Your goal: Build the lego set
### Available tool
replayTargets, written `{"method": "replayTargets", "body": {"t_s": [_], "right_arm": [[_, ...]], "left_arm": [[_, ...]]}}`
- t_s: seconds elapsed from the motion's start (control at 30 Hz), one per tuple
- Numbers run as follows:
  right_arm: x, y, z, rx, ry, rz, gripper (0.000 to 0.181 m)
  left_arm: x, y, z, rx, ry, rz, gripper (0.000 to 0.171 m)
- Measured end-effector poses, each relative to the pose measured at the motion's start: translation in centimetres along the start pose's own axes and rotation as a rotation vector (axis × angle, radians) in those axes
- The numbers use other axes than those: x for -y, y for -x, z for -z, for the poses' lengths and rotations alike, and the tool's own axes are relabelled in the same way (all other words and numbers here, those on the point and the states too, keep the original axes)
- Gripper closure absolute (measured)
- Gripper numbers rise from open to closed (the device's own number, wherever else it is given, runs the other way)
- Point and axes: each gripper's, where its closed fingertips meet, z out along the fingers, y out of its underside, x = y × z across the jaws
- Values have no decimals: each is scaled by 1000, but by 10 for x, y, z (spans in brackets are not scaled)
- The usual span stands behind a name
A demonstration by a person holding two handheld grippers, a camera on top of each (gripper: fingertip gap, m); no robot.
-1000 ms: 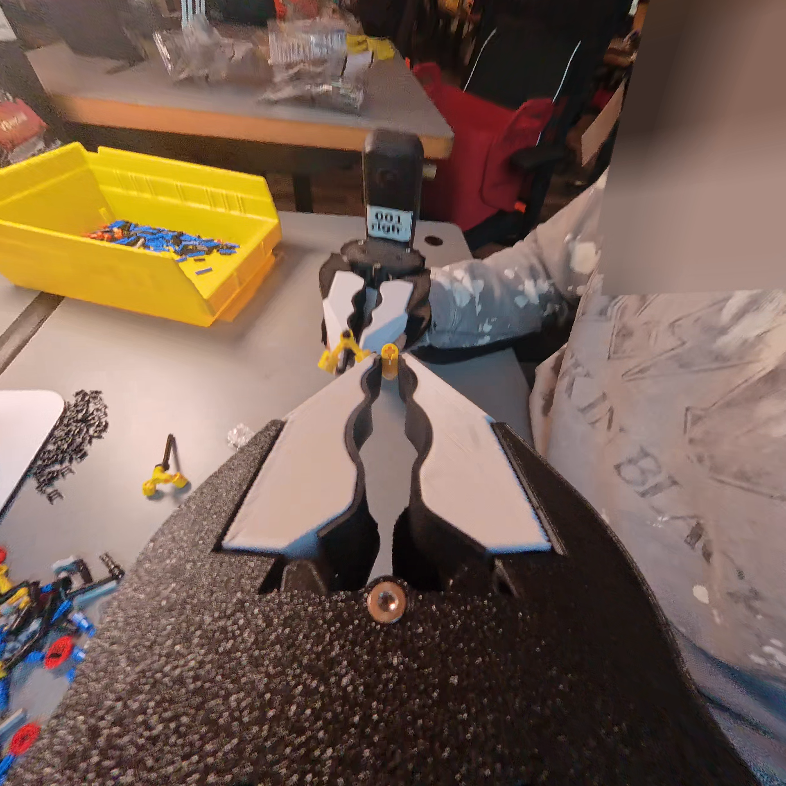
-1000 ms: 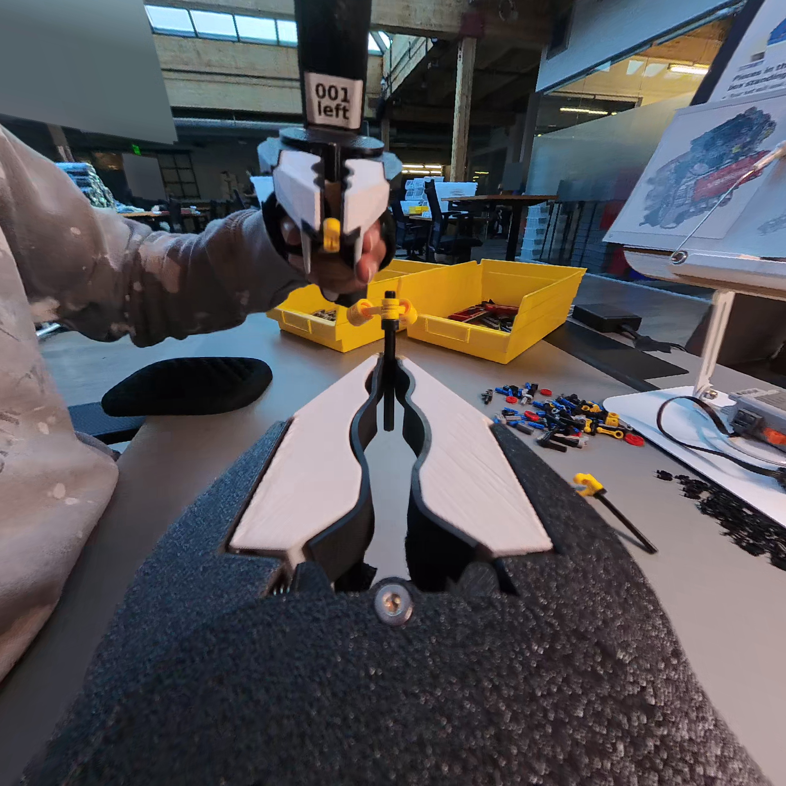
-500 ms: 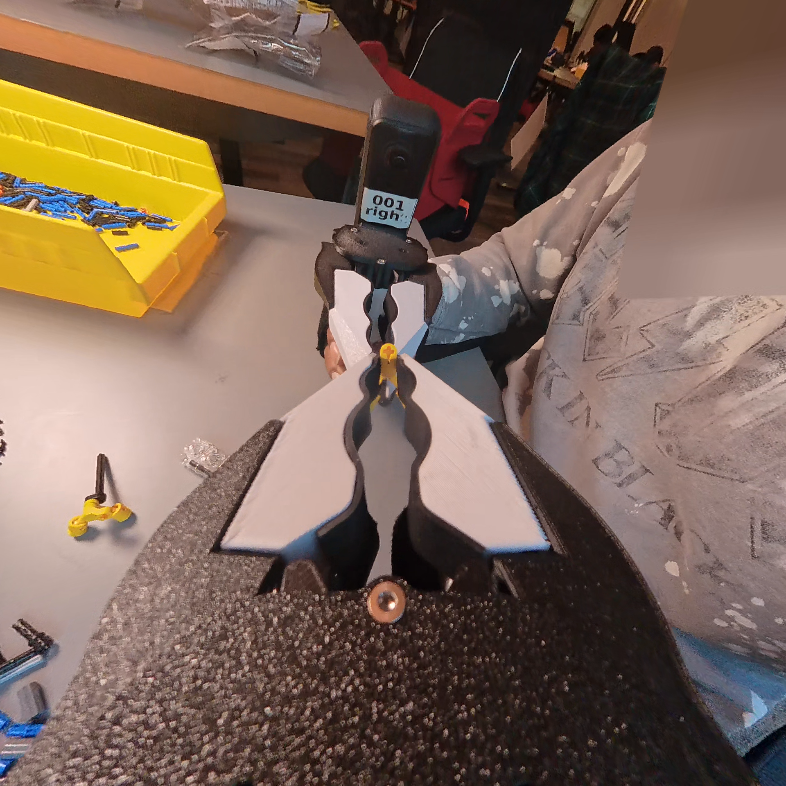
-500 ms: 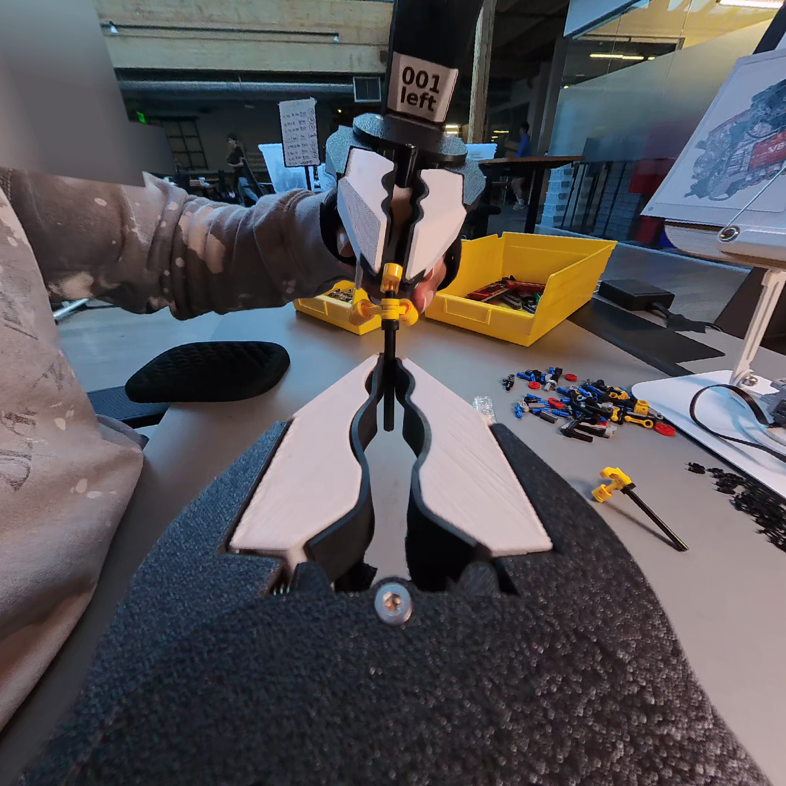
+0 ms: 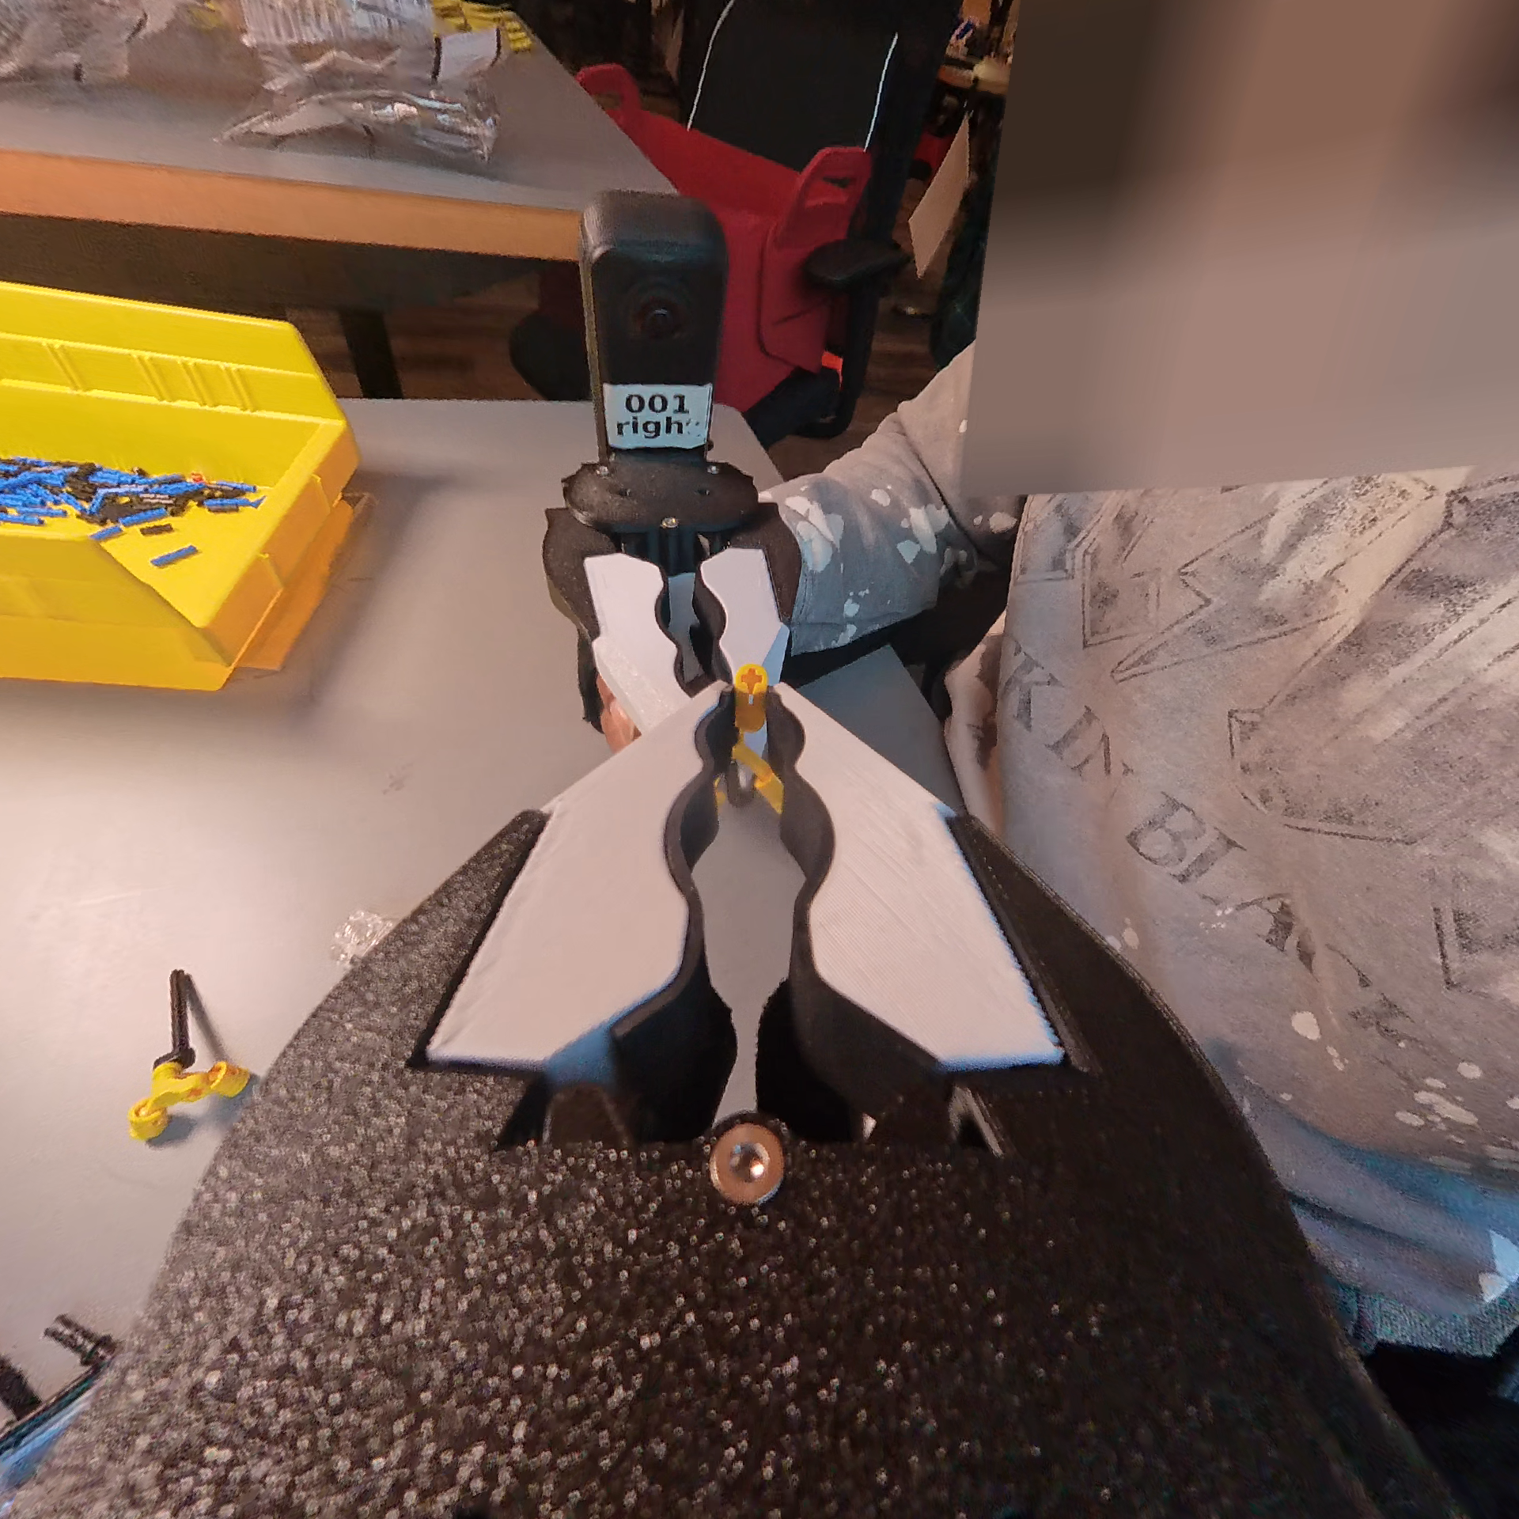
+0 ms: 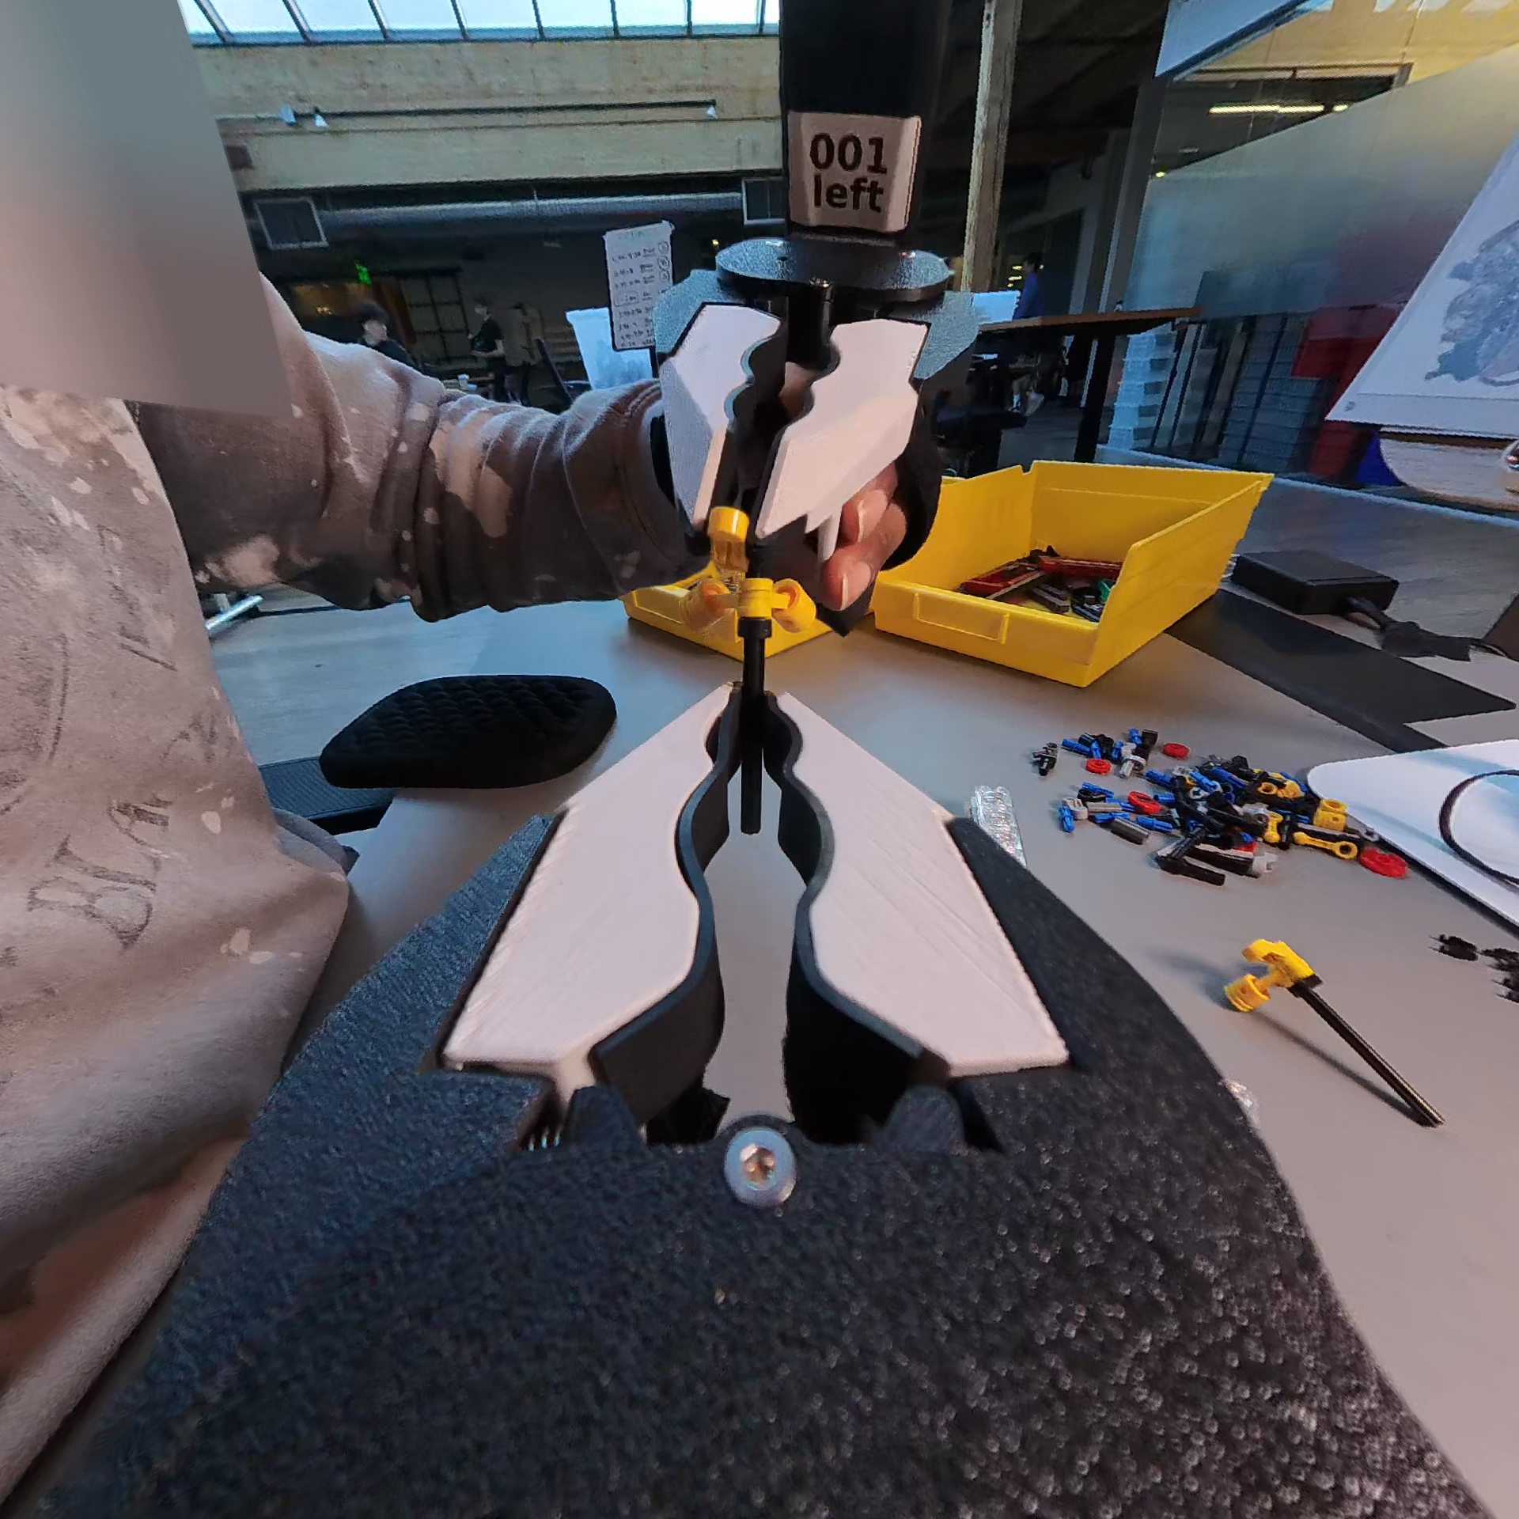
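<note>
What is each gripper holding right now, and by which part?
Right gripper: black axle, pinched along its shaft. Left gripper: small yellow connector, gripped by its sides.

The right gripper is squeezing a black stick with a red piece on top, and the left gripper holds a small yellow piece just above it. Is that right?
Almost. The piece on top of the black stick is yellow, not red; the right wrist view shows the yellow cross piece there. The rest holds: the right gripper squeezes the stick, and the left gripper holds a small yellow piece just above it.
</note>
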Motion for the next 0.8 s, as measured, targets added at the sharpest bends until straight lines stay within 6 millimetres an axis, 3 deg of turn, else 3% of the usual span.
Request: {"method": "replayTargets", "body": {"t_s": [0.13, 0.3, 0.8], "right_arm": [[5, 3, 1, 9, -13, -9, 178], [7, 4, 0, 31, -23, -91, 178], [5, 4, 1, 55, -13, -167, 178]], "left_arm": [[18, 0, 11, -50, -185, 50, 164], [20, 1, 16, -100, -308, 110, 164], [5, 6, 7, -122, -258, 110, 164]]}}
